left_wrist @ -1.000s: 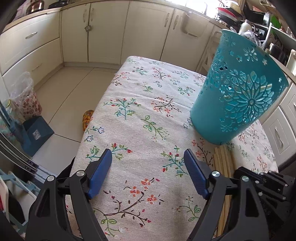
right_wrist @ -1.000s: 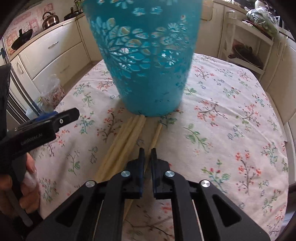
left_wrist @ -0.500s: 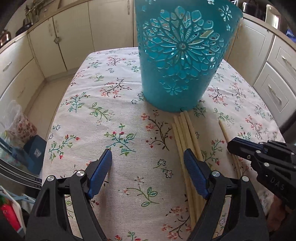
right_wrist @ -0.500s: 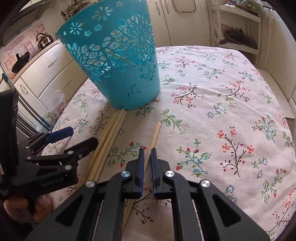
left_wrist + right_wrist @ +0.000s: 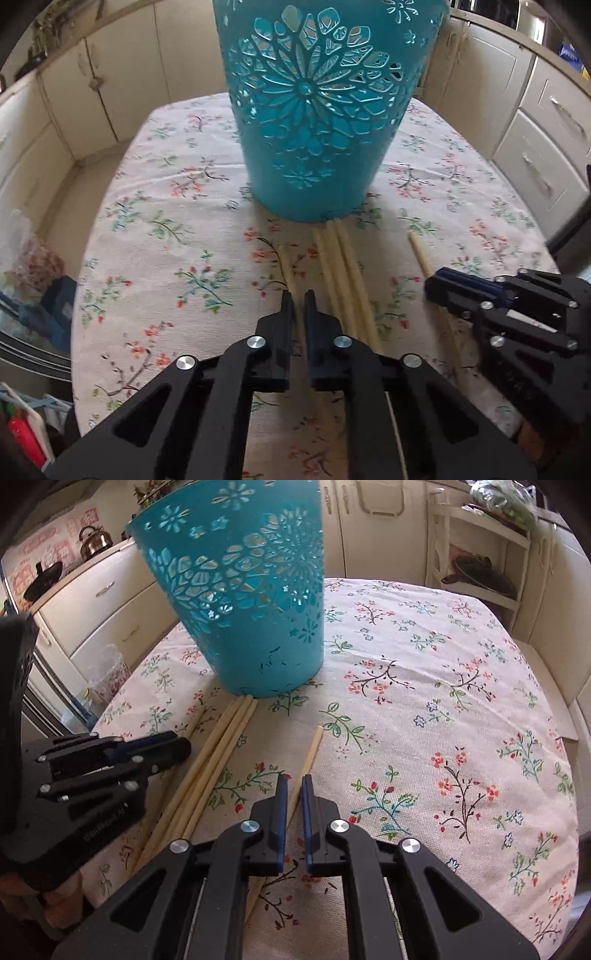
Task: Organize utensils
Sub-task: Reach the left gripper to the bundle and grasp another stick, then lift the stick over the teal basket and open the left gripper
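Teal basket (image 5: 314,122): rim cut off by the top edge in the left wrist view. Chopsticks (image 5: 347,280): near ends hidden beneath the left gripper (image 5: 299,306). Contact between fingers (image 5: 282,794) and single chopstick (image 5: 310,753) indeterminable.

Pale wooden chopsticks (image 5: 345,266) lie flat against the upright teal basket (image 5: 314,110).

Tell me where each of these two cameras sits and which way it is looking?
Left wrist view: on the left gripper, looking down its shut jaws at the chopsticks and teal basket; the right gripper shows too.
Right wrist view: on the right gripper, jaws shut on a lone chopstick; a hand shows.
Shared: basket, chopsticks, floral tablecloth.
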